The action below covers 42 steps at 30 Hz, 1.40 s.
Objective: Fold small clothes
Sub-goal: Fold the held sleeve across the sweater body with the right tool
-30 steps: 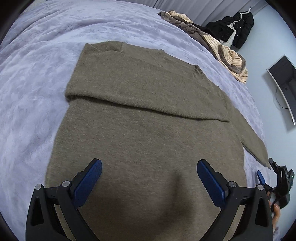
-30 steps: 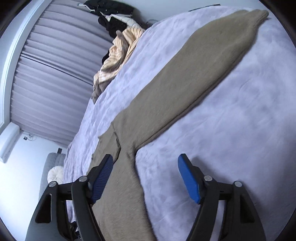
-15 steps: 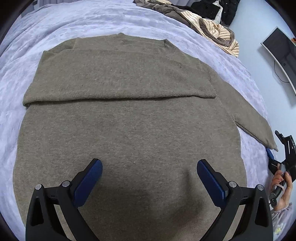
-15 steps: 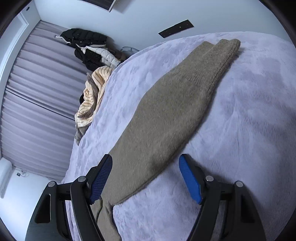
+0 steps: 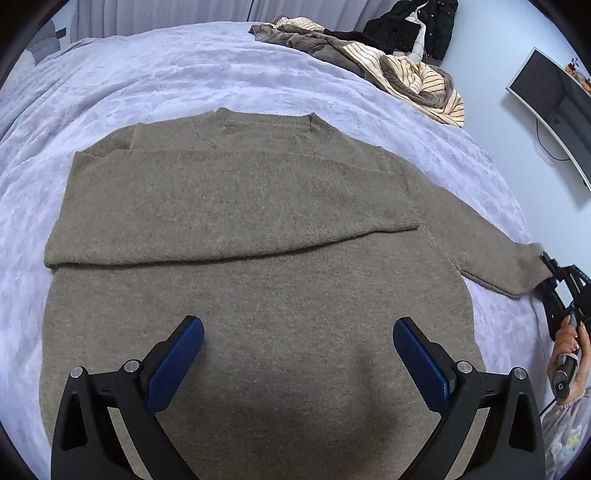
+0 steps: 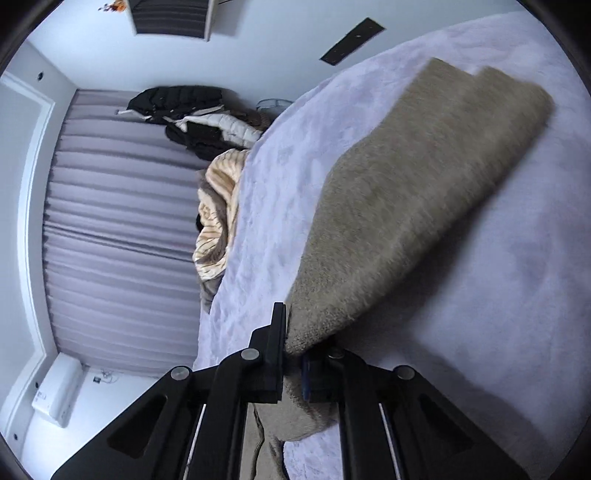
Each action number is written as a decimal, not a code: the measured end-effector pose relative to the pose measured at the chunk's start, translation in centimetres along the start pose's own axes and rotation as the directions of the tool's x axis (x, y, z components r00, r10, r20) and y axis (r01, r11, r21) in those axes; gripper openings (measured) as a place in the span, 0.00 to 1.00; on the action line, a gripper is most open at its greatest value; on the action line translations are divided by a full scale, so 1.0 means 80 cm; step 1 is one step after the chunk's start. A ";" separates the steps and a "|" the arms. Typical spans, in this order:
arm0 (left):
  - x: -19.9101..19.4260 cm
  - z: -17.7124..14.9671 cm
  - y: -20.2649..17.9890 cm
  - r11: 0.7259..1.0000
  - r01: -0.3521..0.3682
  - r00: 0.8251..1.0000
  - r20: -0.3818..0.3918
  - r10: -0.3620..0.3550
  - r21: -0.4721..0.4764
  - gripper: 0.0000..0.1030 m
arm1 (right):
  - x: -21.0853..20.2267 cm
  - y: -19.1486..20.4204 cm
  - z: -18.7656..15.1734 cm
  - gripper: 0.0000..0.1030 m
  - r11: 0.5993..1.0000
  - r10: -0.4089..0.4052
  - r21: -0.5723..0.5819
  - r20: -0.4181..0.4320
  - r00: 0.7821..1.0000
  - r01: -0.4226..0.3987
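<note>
An olive-brown knit sweater (image 5: 251, 280) lies flat on the lavender bedspread (image 5: 184, 74), collar at the far side. Its left sleeve is folded across the chest. Its right sleeve (image 5: 491, 254) stretches out to the right. My left gripper (image 5: 297, 347) hovers open and empty over the lower body of the sweater. My right gripper (image 6: 295, 354) is shut on the right sleeve (image 6: 406, 206), with the cuff end raised off the bed. It shows at the right edge of the left wrist view (image 5: 561, 284), at the sleeve's end.
A heap of striped and brown clothes (image 5: 402, 74) lies at the far right corner of the bed, with dark jackets (image 5: 410, 26) hanging behind. A monitor (image 5: 554, 107) stands on the right. Grey curtains (image 6: 122, 236) cover the far wall.
My right gripper has closed on the right sleeve, which was lying between its open fingers before. The left gripper has pulled back, so more of the bed shows beyond the collar.
</note>
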<state>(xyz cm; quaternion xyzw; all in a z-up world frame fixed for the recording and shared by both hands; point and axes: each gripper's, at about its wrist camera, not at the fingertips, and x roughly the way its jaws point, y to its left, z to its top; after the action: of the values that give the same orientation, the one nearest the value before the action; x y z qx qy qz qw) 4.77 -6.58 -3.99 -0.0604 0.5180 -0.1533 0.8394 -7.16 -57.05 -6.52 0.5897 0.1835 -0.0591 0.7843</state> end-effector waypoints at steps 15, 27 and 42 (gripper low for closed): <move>-0.035 0.000 0.126 0.987 -0.096 0.988 0.105 0.110 -0.127 1.00 | 0.257 0.252 -0.331 0.07 0.651 -0.160 -0.670 -0.580 0.799 -0.356; -0.031 -0.022 0.200 0.973 -0.102 0.988 0.096 0.124 -0.206 1.00 | 0.299 0.185 -0.345 0.39 0.843 -0.231 -0.530 -0.519 0.823 -0.098; -0.044 -0.038 0.220 0.960 -0.132 0.983 0.090 0.158 -0.246 1.00 | 0.279 0.240 -0.516 0.48 0.280 -0.508 -0.905 -0.423 0.750 -0.320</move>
<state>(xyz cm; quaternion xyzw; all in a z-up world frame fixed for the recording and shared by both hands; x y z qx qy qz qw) 4.06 11.33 -6.97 -0.1312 0.4892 -0.0241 0.8619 10.45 -9.50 -6.95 -0.0343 0.4782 0.2205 0.8494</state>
